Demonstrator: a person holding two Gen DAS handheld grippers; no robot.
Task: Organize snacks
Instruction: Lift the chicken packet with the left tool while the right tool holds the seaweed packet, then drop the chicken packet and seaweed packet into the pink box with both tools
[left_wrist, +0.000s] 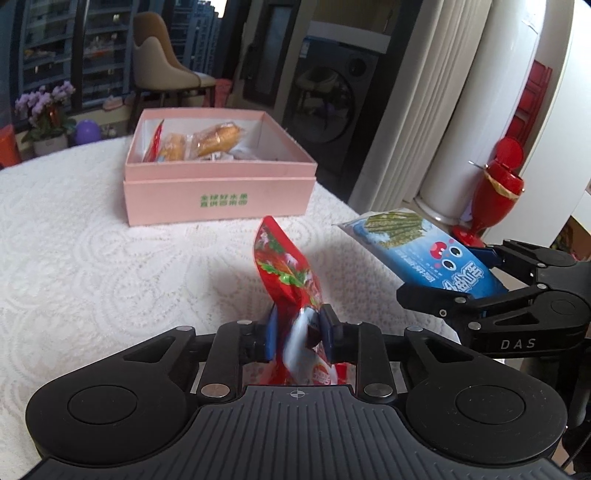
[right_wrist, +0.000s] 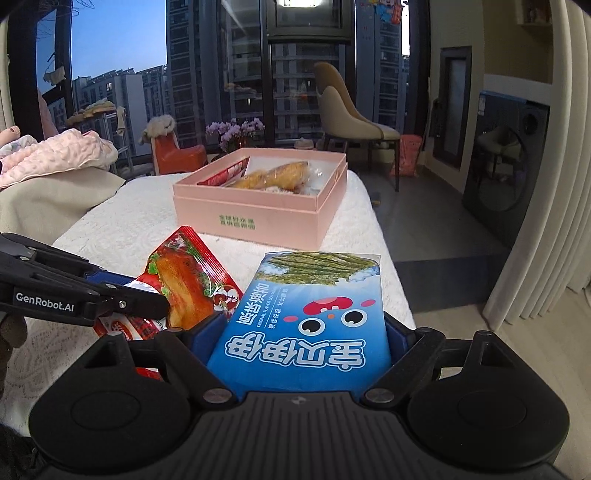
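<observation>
My left gripper (left_wrist: 301, 334) is shut on a red snack packet (left_wrist: 286, 269), which stands up on edge between its blue pads above the white lace tablecloth (left_wrist: 92, 258). From the right wrist view the same red snack packet (right_wrist: 188, 280) hangs in the left gripper (right_wrist: 122, 295) at the left. My right gripper (right_wrist: 303, 343) is shut on a wide blue seaweed snack pack (right_wrist: 314, 321), gripped by its two long sides. That blue seaweed pack (left_wrist: 417, 251) and the right gripper (left_wrist: 476, 280) also show in the left wrist view. A pink open box (left_wrist: 218, 173) with several wrapped snacks sits farther back.
The pink box (right_wrist: 258, 218) stands near the table's far edge. A red vase-like ornament (left_wrist: 495, 192) is off the table to the right, by white curtains (left_wrist: 424, 110). A beige chair (right_wrist: 351, 118), purple flowers (right_wrist: 236, 131) and a washing machine (right_wrist: 506, 158) stand beyond.
</observation>
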